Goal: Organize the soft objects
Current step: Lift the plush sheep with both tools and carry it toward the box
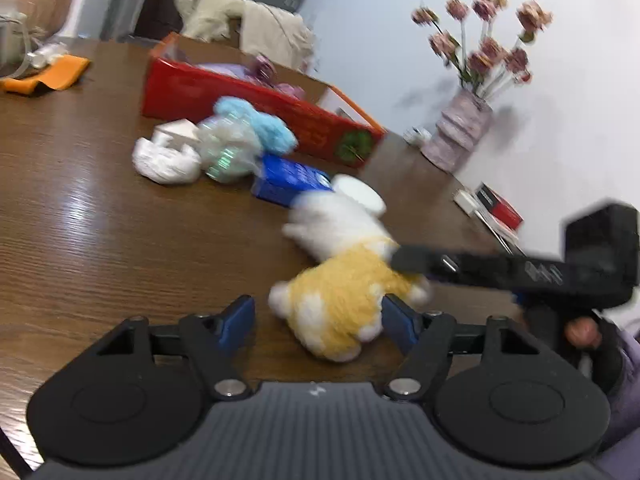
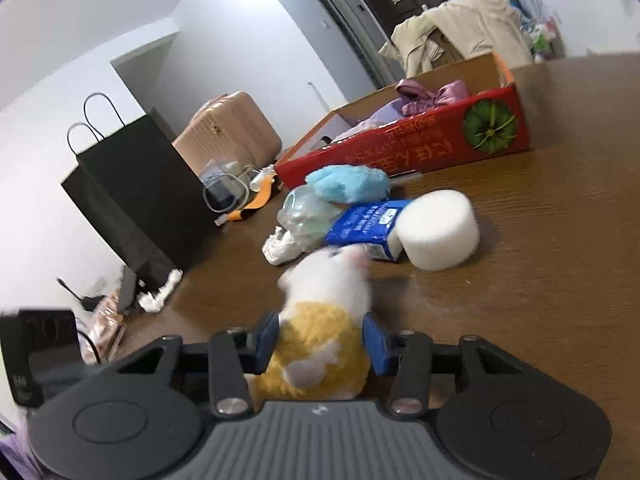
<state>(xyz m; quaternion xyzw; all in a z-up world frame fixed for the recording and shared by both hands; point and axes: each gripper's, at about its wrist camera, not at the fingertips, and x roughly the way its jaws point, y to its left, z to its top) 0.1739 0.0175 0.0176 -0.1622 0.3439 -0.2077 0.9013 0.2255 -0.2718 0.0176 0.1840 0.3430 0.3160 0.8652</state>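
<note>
Gripping the yellow-and-white plush toy [image 2: 320,336] between its two blue pads, the right tool [image 2: 320,344] presses on the toy's yellow body from both sides, with the white head pointing away over the brown worktop [image 2: 540,280]. In the left wrist view the same toy [image 1: 344,296] lies low over the worktop, and the right tool's black finger [image 1: 460,266] reaches in from the right across its middle. The left tool [image 1: 320,320] stands wide; its left pad is clear of the toy, while the right pad sits just beside the yellow fur, and blur hides whether it touches. Beyond the toy lie a white foam cylinder [image 2: 438,234], a blue carton [image 2: 366,228], a crumpled clear plastic bottle [image 2: 304,216], a light blue fluffy item [image 2: 346,184] and a white crumpled wad [image 1: 166,160]. Farther back sits an open red box [image 2: 404,152] holding purple fabric [image 2: 432,96]. A vase of pink flowers [image 1: 460,132] stands near the wall.
</note>
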